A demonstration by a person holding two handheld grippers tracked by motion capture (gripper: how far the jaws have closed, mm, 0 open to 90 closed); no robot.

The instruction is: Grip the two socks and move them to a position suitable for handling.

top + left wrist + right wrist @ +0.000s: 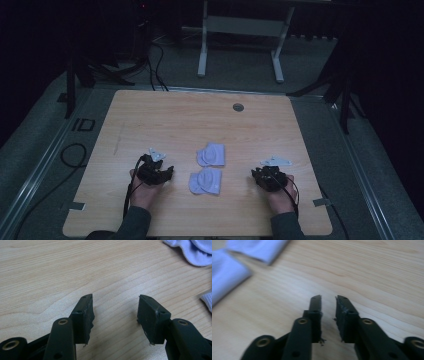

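The left gripper [115,312] rests low over the pale wood-grain desk [165,115], jaws wide with bare wood between them. The right gripper [328,315] has its jaws narrow, a thin gap, nothing held. Between the two lie two soft lavender folded cloths: the nearer cloth [206,181] just inward of both jaws, the farther cloth [211,154] beyond it, almost touching. Both are roughly square, so neither shows a clear long axis. Beyond them the desk runs open to its far edge.
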